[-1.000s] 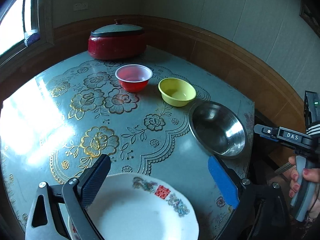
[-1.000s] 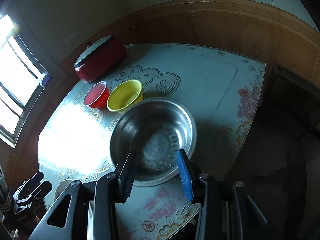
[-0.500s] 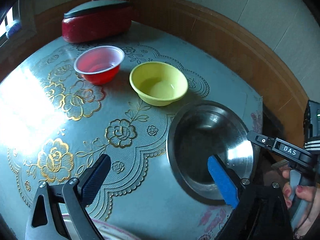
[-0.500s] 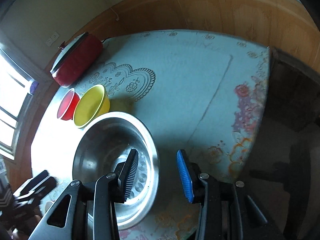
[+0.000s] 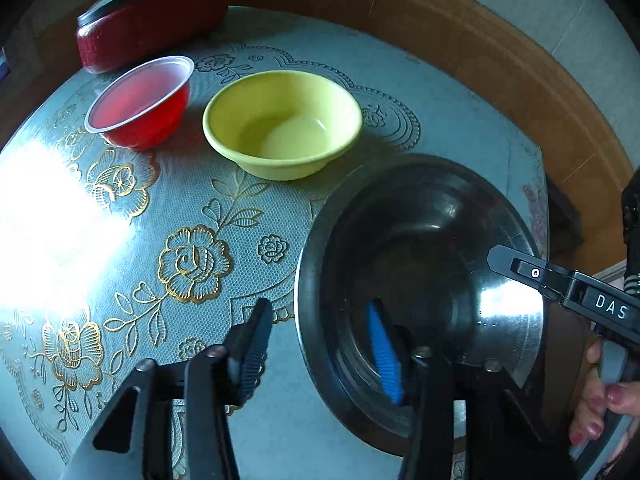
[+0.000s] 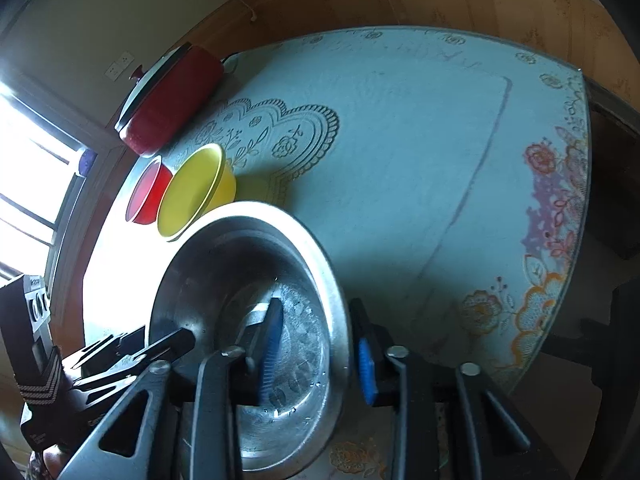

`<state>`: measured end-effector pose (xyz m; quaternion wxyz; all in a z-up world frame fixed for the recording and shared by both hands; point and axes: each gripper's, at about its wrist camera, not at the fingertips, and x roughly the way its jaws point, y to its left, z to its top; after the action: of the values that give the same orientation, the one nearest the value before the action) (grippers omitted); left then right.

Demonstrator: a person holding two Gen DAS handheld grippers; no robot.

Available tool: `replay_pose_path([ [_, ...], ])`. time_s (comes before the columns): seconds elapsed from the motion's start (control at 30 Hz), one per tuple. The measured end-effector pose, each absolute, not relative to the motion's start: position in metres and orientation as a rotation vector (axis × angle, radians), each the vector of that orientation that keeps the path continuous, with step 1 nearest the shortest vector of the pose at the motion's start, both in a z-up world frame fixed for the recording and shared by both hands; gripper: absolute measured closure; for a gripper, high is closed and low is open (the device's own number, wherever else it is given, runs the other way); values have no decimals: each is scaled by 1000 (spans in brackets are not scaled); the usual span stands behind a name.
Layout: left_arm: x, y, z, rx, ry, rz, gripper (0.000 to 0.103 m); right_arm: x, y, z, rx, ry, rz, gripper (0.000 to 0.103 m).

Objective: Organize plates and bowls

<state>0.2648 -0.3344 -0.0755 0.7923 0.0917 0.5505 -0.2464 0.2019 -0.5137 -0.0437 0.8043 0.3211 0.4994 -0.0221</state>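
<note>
Big shiny steel bowl (image 5: 420,264), wide flat rim, sits at the table (image 6: 400,140) edge beside a yellow bowl (image 5: 280,124) and red bowl (image 5: 140,104). Both grippers straddle its rim: left gripper (image 5: 320,356) and right gripper (image 6: 320,352), jaws closing, pads not clearly pressing yet.

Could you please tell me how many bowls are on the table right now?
3. The red bowl sits by the red pot, the yellow bowl beside it, and the steel bowl nearest, at the table edge. Others may lie out of view.
</note>
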Motion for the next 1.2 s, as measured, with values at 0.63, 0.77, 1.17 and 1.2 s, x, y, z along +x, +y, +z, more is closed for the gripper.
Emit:
replay_pose_path([
  [0.63, 260, -278, -58, 214, 1169, -497, 82, 196, -460, -31, 650, 1059, -22, 91],
  [0.77, 260, -259, -60, 235, 1174, -476, 82, 199, -440, -33, 639, 1071, -14, 91],
  [1.17, 274, -237, -66, 253, 1199, -468, 83, 208, -412, -42, 610, 1116, -39, 91],
  [1.2, 273, -238, -66, 256, 1202, -470, 83, 207, -412, -42, 614, 1120, -38, 90],
])
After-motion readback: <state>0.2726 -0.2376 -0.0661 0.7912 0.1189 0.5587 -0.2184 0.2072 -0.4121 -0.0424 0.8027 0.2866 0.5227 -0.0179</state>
